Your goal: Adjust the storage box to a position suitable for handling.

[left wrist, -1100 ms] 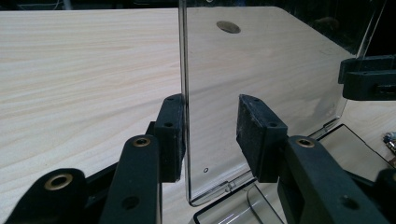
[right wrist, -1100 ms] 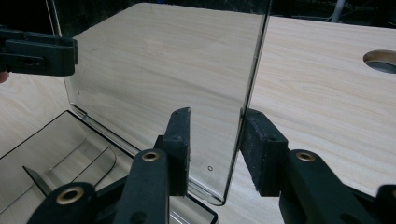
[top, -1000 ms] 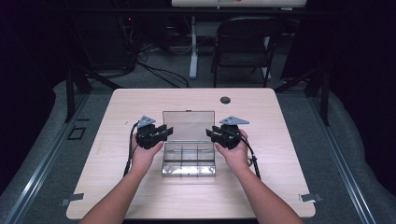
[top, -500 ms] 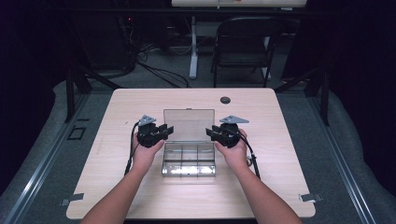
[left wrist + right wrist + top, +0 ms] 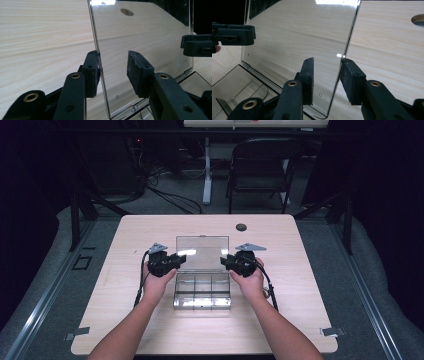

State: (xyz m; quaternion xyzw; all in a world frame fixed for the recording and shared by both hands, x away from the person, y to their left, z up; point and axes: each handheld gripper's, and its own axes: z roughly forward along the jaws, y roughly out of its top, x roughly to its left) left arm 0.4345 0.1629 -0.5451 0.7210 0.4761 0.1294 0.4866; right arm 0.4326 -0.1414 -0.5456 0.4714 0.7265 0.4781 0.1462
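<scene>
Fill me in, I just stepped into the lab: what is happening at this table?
A person holds a claw in each hand at a clear plastic compartment box on the wooden table. The box's lid stands raised. The left claw straddles one side edge of the lid and the right claw the other; both are open, each with one pad against the lid, not clamped.

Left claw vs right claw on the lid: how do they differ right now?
The left claw straddles the lid's left edge, and its outer pad touches that edge while the inner pad stands clear. The right claw straddles the opposite edge, where its outer pad also meets the edge and the inner one stays off. Both are open and level with each other, with the clear lid upright above the compartment box.
</scene>
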